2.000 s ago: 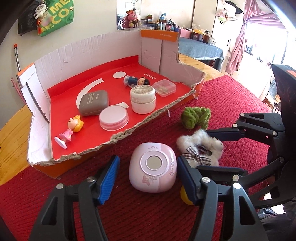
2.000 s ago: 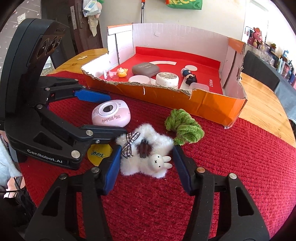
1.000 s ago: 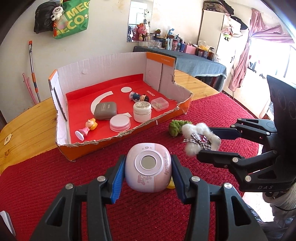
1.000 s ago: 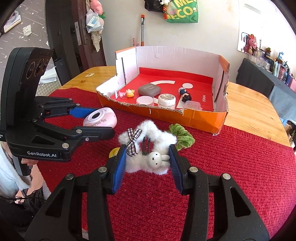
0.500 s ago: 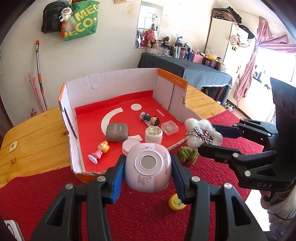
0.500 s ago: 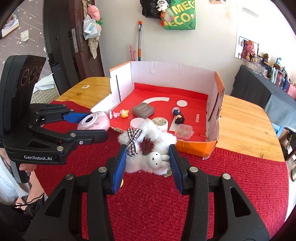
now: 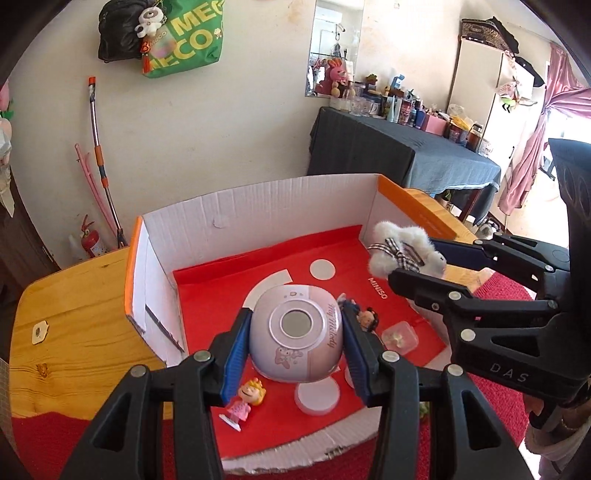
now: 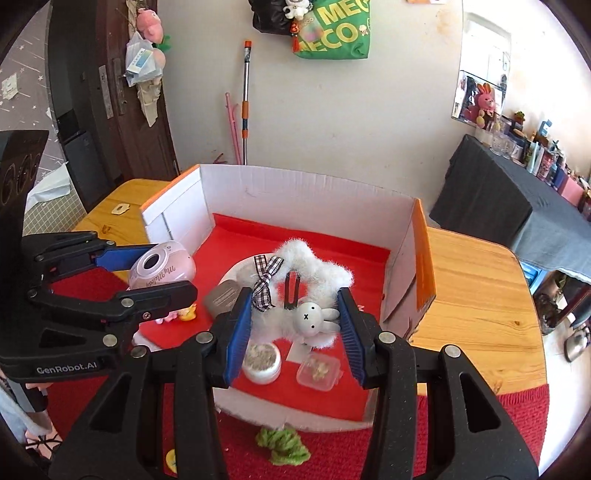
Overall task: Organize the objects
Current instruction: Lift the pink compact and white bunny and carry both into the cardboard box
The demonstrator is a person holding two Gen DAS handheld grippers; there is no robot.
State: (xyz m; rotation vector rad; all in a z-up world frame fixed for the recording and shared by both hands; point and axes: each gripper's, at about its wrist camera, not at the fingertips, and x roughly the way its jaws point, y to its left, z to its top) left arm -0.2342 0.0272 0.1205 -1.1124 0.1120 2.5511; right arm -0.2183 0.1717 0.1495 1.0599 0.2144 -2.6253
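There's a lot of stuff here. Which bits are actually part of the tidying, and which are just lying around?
Part of the job:
pink camera in left tongs
fluffy white clip in right tongs
cardboard box

Lying about:
green bag
mop
mirror

The pink camera-shaped case (image 7: 294, 336) is showing smooth, glossy plastic with a shiny round lens disc. The white plush clip (image 8: 302, 291) is looking fluffy and fuzzy, with a woven checked cloth bow and a smooth, glossy plastic bunny head. The left gripper (image 7: 293, 345) and right gripper (image 8: 295, 326) are showing matt black plastic arms, ribbed blue pads and shiny metal screw heads. The box (image 7: 258, 206) is showing matt white corrugated cardboard walls with roughly torn near edges and a smooth red paper floor. The table (image 8: 476, 295) is showing varnished, grained wood. The near red mat (image 8: 517, 435) is looking coarsely knitted, and the green scrunchie (image 8: 282, 445) woolly.
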